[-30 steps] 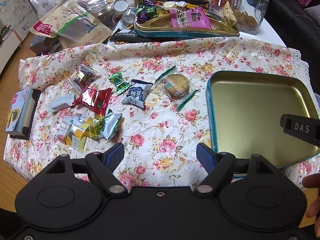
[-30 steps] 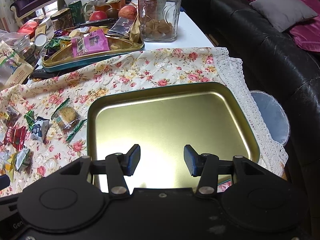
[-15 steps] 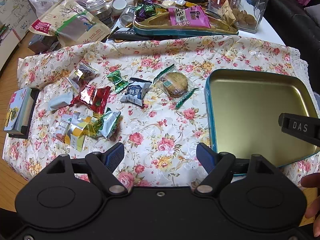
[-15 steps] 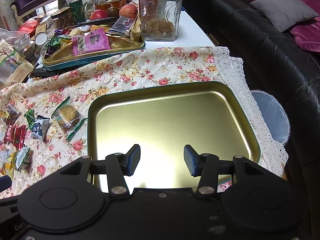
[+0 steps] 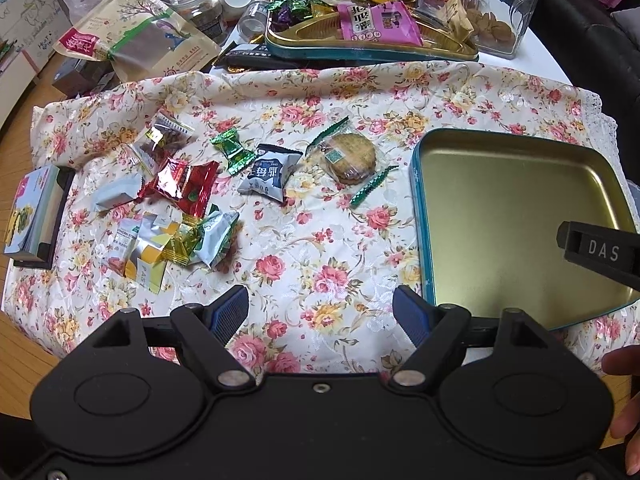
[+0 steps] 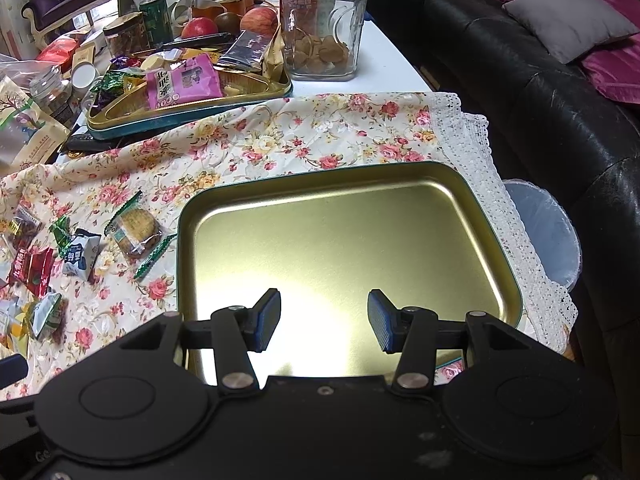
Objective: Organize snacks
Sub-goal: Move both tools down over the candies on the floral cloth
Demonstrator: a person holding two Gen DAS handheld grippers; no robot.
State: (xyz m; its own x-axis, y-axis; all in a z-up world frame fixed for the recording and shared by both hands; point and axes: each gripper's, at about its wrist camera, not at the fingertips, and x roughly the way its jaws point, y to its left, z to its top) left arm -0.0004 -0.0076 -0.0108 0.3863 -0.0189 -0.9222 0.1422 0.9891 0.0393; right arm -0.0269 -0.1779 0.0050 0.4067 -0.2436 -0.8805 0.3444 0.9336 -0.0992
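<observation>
Several wrapped snacks lie on the floral cloth: a round cracker in clear wrap [image 5: 352, 158] [image 6: 136, 230], a blue-white packet [image 5: 269, 173] [image 6: 82, 256], a green candy [image 5: 232, 150], a red packet [image 5: 182, 184] and a pile of silver and yellow packets [image 5: 176, 246]. An empty gold tin tray [image 5: 520, 184] [image 6: 320, 200] sits to their right. My left gripper [image 5: 322, 314] is open and empty above the cloth's near edge. My right gripper [image 6: 324, 320] is open and empty over the tray's near part.
A second gold tray [image 5: 360, 46] full of snacks stands at the back, next to a glass biscuit jar [image 6: 322, 28], apples and tins. A big snack bag [image 5: 136, 36] lies back left, a booklet [image 5: 30, 216] at the left edge. A black sofa [image 6: 560, 100] and bin are right.
The left gripper view has drawn slightly back and up, so the snacks sit a little farther. The right gripper has barely shifted. Both jaws stay open.
</observation>
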